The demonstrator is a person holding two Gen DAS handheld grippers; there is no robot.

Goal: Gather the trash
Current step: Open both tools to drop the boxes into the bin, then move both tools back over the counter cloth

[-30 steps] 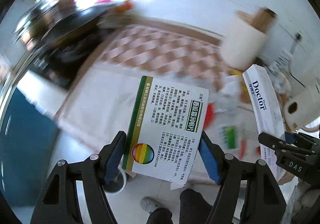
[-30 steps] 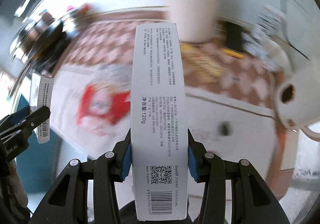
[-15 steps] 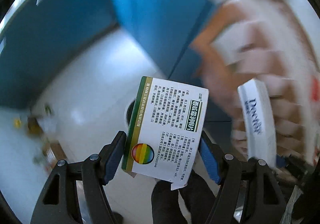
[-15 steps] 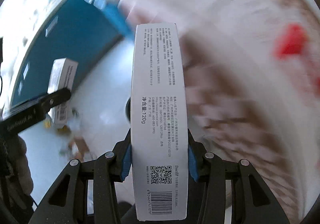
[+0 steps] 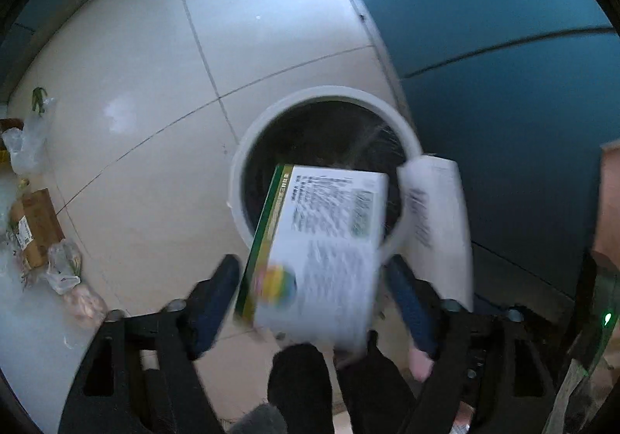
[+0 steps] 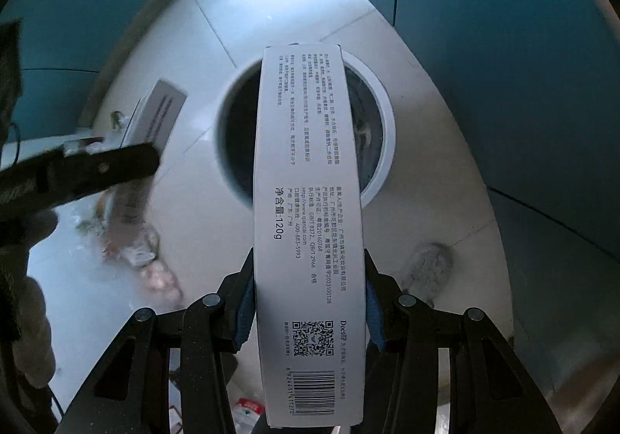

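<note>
A round white trash bin (image 5: 248, 139) with a dark inside stands on the tiled floor, also in the right wrist view (image 6: 381, 112). My left gripper (image 5: 314, 279) is open; the white and green medicine box (image 5: 321, 240) sits blurred and tilted between its spread fingers, over the bin's near rim. My right gripper (image 6: 308, 302) is shut on the long white toothpaste box (image 6: 306, 224), whose far end reaches over the bin. That box also shows in the left wrist view (image 5: 438, 224), right of the bin.
Blue cabinet fronts (image 5: 503, 66) run along the right of the bin. Plastic bags and a brown carton (image 5: 35, 228) lie on the floor at the left. A grey shoe (image 6: 428, 271) stands near the bin.
Both grippers swung from the table down to the floor bin. The left gripper's fingers have spread and the medicine box has tilted and slipped forward. The right still grips its box.
</note>
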